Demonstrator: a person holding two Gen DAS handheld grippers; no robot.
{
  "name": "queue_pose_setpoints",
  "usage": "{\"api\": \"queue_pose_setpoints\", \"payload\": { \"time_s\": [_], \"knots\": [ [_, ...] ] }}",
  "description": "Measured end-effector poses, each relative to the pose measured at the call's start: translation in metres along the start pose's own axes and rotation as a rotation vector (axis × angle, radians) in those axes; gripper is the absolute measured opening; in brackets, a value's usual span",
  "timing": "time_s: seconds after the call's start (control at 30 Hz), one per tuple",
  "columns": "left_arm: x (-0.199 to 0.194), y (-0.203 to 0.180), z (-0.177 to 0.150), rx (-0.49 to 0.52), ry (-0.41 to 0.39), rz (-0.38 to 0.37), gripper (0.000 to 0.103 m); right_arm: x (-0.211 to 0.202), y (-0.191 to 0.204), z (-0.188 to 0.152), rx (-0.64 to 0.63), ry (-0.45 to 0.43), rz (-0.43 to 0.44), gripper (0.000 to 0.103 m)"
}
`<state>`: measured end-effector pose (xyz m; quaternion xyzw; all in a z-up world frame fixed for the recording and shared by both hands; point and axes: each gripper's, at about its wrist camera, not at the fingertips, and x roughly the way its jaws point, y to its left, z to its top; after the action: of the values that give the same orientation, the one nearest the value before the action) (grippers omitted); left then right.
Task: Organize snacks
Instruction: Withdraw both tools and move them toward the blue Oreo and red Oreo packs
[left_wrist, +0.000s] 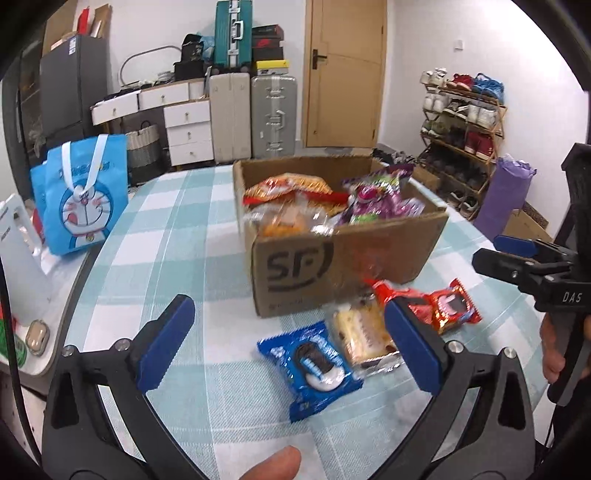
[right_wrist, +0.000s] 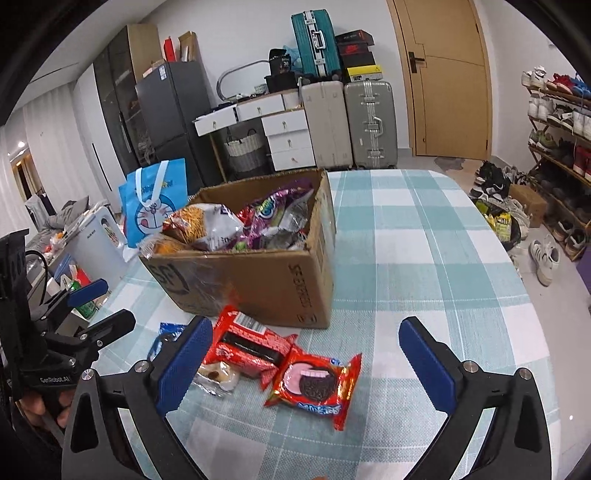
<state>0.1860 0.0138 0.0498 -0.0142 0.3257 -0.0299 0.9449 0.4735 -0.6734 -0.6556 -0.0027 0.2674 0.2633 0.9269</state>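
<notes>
Your left tongs (left_wrist: 291, 341) hang spread wide and empty over the desk (left_wrist: 192, 236), framing the blue cookie pack (left_wrist: 308, 363) that lies flat right between the pads, so it looks like your next pick. Just beside it, touching along one edge, sits a clear-wrapped yellow cake (left_wrist: 364, 336); watch the right pad doesn't drag it along.

Your right tongs (right_wrist: 301, 367) are likewise open and holding nothing, hovering above two red packs: a red cookie pack (right_wrist: 314, 384) showing a dark sandwich cookie with pink filling, and a second red pack (right_wrist: 245, 347) overlapping it, nearer the box.

All four loose snacks lie just in front of the cardboard box (left_wrist: 343, 254), which is already heaped with bags, orange ones at one side and purple at the other. Judging by that, these are the last pieces to gather.

On writing: the box front reads "SF", its side "SF EXPRESS". One tool reads "DAS", the other "GenRobot.AI". The pack lettering is too blurred to confirm a brand.
</notes>
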Motion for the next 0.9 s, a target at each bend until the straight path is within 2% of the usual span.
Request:
{"api": "queue_pose_setpoints", "payload": {
  "time_s": [0.17, 0.33, 0.67, 0.9],
  "knots": [
    [0.007, 0.002, -0.013, 0.000, 0.035, 0.014, 0.102, 0.008, -0.008, -0.008, 0.020, 0.053, -0.008, 0.102],
    [0.014, 0.005, -0.011, -0.010, 0.058, 0.022, 0.102, 0.021, -0.014, -0.013, 0.029, 0.107, -0.032, 0.102],
    [0.037, 0.003, -0.019, 0.011, 0.126, 0.041, 0.102, 0.050, -0.009, -0.027, -0.016, 0.204, -0.077, 0.102],
    [0.053, -0.005, -0.028, 0.045, 0.169, 0.039, 0.102, 0.063, -0.006, -0.034, -0.052, 0.247, -0.075, 0.102]
  ]
}}
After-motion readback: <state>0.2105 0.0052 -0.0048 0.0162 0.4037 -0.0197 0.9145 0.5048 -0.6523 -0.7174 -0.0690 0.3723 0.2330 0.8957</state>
